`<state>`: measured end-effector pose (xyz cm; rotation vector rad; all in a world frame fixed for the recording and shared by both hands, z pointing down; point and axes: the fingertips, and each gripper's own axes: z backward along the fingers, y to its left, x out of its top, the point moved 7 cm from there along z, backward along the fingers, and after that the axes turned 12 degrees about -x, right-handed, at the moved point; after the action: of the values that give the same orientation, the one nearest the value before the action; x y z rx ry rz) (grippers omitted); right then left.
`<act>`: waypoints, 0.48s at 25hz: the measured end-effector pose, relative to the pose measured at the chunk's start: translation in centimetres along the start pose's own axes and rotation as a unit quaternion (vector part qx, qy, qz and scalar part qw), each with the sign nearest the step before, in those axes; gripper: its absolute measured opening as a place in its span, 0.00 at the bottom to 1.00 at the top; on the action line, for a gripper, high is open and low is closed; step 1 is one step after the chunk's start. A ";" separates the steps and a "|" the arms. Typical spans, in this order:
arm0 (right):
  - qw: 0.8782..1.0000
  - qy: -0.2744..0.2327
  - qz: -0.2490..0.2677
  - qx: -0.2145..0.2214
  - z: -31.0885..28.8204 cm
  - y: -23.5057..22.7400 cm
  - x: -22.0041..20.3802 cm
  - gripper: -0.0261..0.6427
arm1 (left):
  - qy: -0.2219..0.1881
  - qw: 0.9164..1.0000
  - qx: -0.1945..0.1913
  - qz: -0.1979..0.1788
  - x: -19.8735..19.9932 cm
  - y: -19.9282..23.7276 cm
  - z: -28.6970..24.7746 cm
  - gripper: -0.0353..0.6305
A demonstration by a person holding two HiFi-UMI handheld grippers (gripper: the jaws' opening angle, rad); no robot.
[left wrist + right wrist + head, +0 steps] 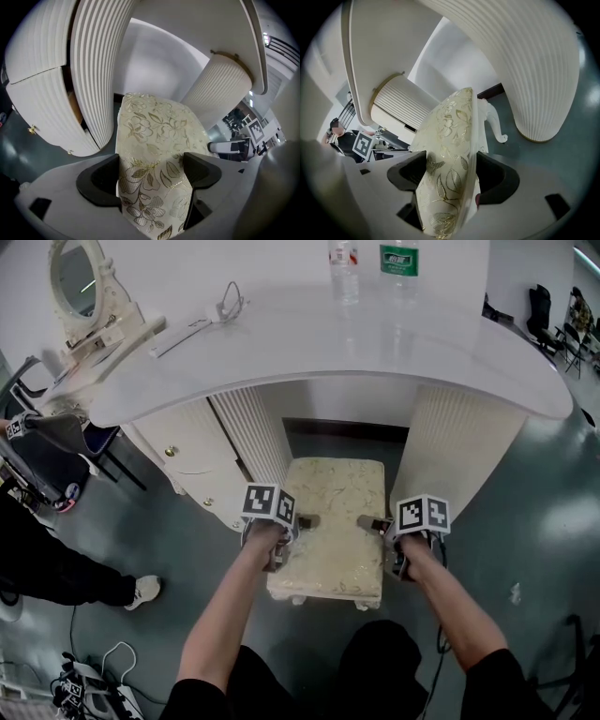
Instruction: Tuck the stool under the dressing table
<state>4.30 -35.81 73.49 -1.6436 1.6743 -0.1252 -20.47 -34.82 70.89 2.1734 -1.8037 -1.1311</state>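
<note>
On the dressing table (309, 343) an oval mirror (80, 277) stands at the left end of the tabletop, two clear bottles (344, 268) stand at its far edge, and a white cable (225, 306) lies between mirror and bottles. Below, a curved drawer unit (187, 460) with small gold knobs fills the left side, and two ribbed white pedestals, one left (253, 442) and one right (459, 460), flank the knee gap. A person's dark trouser leg and white shoe (145, 590) stand on the floor at the left, with loose wires (94, 681) nearer the bottom corner and dark chairs (544, 310) far off at the right. The floor (544, 549) is glossy grey-green; behind the gap the wall is white with a dark skirting (347, 430). The stool (333, 521) stands on the floor with its far end between the pedestals, apart from both, and its near end out toward the person. It has a rectangular cushion in cream cloth with a gold floral weave, on white carved legs, one curved leg (494, 124) showing. The left gripper (151, 174) has its jaws pressed on the cushion's left edge, and the right gripper (452, 174) has its jaws pressed on the right edge.
</note>
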 end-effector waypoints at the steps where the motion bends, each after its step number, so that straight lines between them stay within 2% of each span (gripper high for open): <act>1: 1.000 -0.001 -0.001 0.000 -0.1 -0.1 0.2 0.47 | 0.000 1.000 0.001 -0.001 0.3 0.0 -0.1 0.69; 12: 1.000 -0.013 -0.003 -0.003 -1.0 -0.5 2.8 0.47 | -0.016 1.000 0.008 -0.010 2.7 0.4 -1.1 0.69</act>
<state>4.48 -38.82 73.26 -1.6476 1.6518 -0.1007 -20.12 -37.76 70.59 2.1996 -1.8142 -1.1657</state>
